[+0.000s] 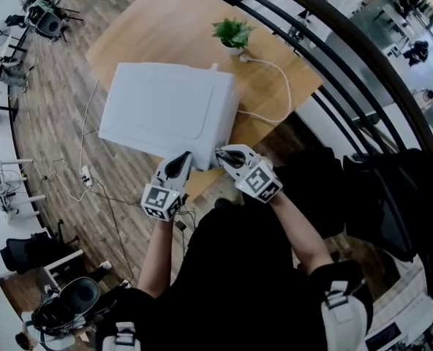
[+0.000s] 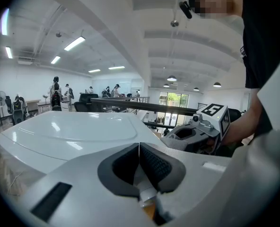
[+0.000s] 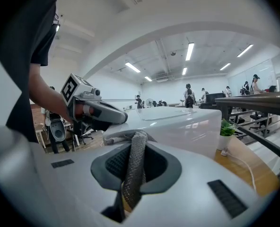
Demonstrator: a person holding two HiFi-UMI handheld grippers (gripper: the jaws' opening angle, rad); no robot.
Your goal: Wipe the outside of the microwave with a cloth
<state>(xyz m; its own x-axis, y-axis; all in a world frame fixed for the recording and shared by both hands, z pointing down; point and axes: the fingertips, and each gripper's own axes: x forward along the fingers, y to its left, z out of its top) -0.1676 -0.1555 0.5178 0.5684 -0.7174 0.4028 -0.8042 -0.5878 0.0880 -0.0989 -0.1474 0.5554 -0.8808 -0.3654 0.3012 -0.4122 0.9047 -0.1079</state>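
The right gripper (image 3: pixel 136 150) has its jaws clamped on a grey cloth (image 3: pixel 132 176). The left gripper (image 2: pixel 139 161) has its jaws together, empty. Both sit at 5 o'clock of the white microwave (image 1: pixel 165 112) on the bench (image 1: pixel 151 28). Wiping looks barely begun; next, press the cloth flat and sweep across the casing.

White microwave (image 1: pixel 169 112), grey mesh-patterned cloth (image 3: pixel 134 169), tan wooden table (image 1: pixel 158 28), green plant (image 1: pixel 232 30)

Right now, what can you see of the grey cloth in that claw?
The cloth is grey, with a fine woven texture. A narrow folded strip stands pinched between the jaws of the right gripper, and its free end bunches forward against the near edge of the white microwave.
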